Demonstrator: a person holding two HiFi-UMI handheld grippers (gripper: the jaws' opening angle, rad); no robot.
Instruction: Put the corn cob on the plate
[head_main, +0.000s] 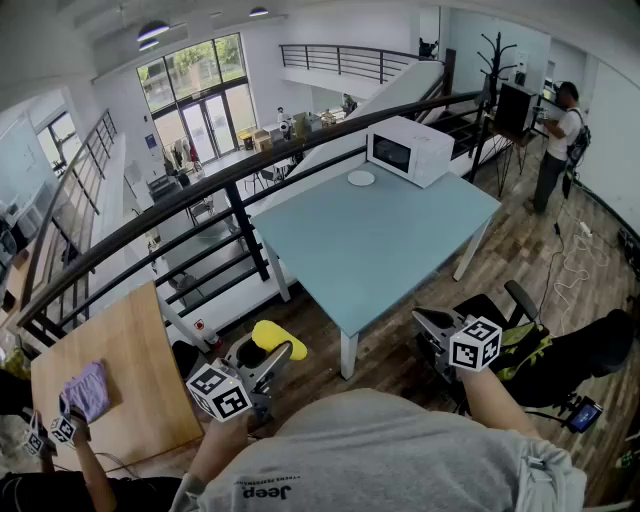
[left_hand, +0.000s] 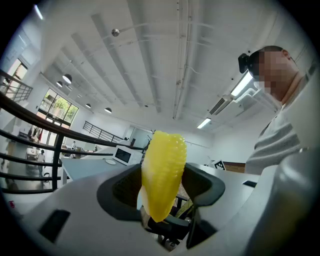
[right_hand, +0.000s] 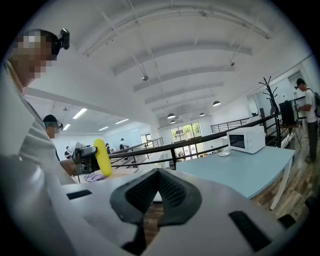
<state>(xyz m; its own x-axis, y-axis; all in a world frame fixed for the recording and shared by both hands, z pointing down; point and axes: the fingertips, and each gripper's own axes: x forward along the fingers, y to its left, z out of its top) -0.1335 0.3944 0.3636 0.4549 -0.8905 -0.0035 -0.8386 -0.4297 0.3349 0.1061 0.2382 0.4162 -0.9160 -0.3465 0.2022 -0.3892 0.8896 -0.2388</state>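
Only thing I can read is "Jeep" (head_main: 262, 492), printed upside down on the person's grey shirt (head_main: 400, 450).

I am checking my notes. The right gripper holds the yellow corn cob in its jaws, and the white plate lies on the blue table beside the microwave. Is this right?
Not quite: it is the left gripper that holds the corn cob in its jaws, as the left gripper view shows. The plate does lie on the blue table beside the microwave.
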